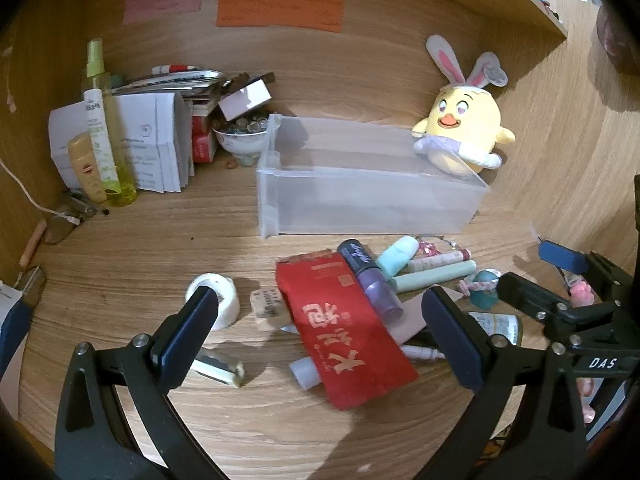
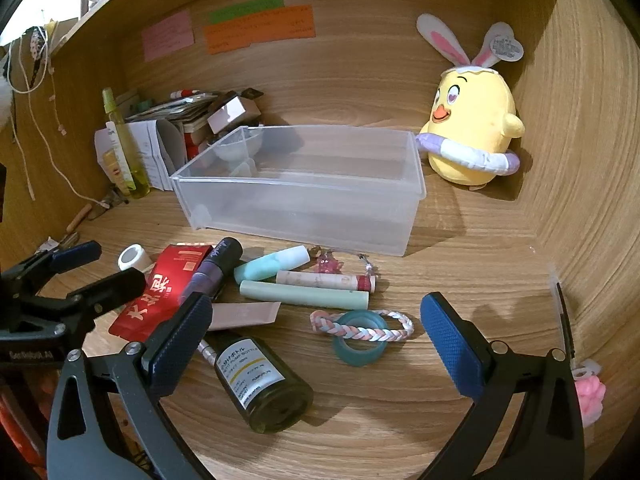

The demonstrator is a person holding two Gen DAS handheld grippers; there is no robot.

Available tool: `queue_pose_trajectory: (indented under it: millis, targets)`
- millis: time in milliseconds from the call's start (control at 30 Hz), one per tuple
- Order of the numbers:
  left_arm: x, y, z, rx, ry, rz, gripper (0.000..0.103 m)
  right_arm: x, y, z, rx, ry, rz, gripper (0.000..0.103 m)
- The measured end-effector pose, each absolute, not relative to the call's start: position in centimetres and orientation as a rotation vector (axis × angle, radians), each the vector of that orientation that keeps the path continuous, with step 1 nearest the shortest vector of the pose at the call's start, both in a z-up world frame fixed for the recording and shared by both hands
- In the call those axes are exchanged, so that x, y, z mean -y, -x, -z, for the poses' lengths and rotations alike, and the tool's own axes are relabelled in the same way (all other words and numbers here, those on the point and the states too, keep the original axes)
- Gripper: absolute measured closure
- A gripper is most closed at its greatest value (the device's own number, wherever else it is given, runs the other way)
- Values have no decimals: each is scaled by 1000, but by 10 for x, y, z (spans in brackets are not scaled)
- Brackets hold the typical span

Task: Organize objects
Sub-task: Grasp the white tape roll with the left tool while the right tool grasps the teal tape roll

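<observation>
A clear plastic bin (image 1: 372,200) (image 2: 304,192) stands empty on the wooden desk. In front of it lie a red packet (image 1: 344,332) (image 2: 160,292), a purple bottle (image 1: 370,280) (image 2: 212,272), mint tubes (image 1: 436,276) (image 2: 304,294), a dark pump bottle (image 2: 264,388), a teal tape ring (image 2: 360,338) under a braided band (image 2: 360,330), and a white tape roll (image 1: 216,300). My left gripper (image 1: 320,344) is open over the red packet. My right gripper (image 2: 316,340) is open above the pump bottle and tape ring. Both are empty.
A yellow plush chick (image 1: 464,128) (image 2: 472,132) sits right of the bin. Boxes, a bowl of marbles (image 1: 240,136) and spray bottles (image 1: 100,128) crowd the back left. An eraser (image 1: 268,306) and a small tube (image 1: 216,372) lie near the left gripper. Wooden walls enclose the desk.
</observation>
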State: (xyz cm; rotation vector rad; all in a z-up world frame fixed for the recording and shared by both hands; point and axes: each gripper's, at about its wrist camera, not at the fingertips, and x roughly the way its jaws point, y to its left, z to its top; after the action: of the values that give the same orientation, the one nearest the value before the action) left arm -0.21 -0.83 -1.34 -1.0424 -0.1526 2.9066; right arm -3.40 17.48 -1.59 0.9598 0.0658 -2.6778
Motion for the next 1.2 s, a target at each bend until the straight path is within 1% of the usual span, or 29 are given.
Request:
queue_pose_trajectory:
  millis: [233,400,433,467,533,567,633,700,800,833,967,1000,1033,1067,1100,1200]
  targets:
    - [36,-1,18,204,1073,-2952,0,-185,32,14,-61,-959,2713,0]
    - [58,1,25,254,1110,-2983,0,-201,35,21,-21,-1012,2729,1]
    - [61,2,26,258,1116,-2991,1,-205,36,23,-8,-1030,2727,2]
    - [65,3,27,260,1120,-2996,3,-207,36,25,1,-1041,2724,4]
    - [69,7,29,252,1142,-2998,16,-214,38,30,19,-1074,2718,8]
    - [71,10,31,250,1161,-2993,18,-217,38,33,22,-1091,2715,12]
    - [75,14,35,263,1185,-2983,20,-222,40,38,32,-1125,2704,17]
    - [77,17,39,267,1203,-2975,21,-226,42,44,53,-1160,2682,25]
    - [80,22,45,267,1245,-2964,29,-228,46,51,71,-1196,2649,35]
    - [83,24,47,280,1258,-2955,30,-228,47,53,71,-1204,2640,37]
    - [90,30,53,325,1292,-2934,33,-223,50,60,59,-1217,2608,38]
    - [92,32,55,333,1302,-2929,35,-220,51,61,50,-1218,2603,39]
    - [93,34,56,338,1307,-2925,37,-219,52,61,46,-1217,2599,42]
    - [94,36,58,348,1318,-2915,38,-218,54,62,43,-1219,2593,47]
    - [96,38,59,366,1331,-2897,42,-217,56,62,46,-1225,2581,51]
    - [96,39,59,371,1343,-2883,43,-217,62,64,65,-1237,2565,54]
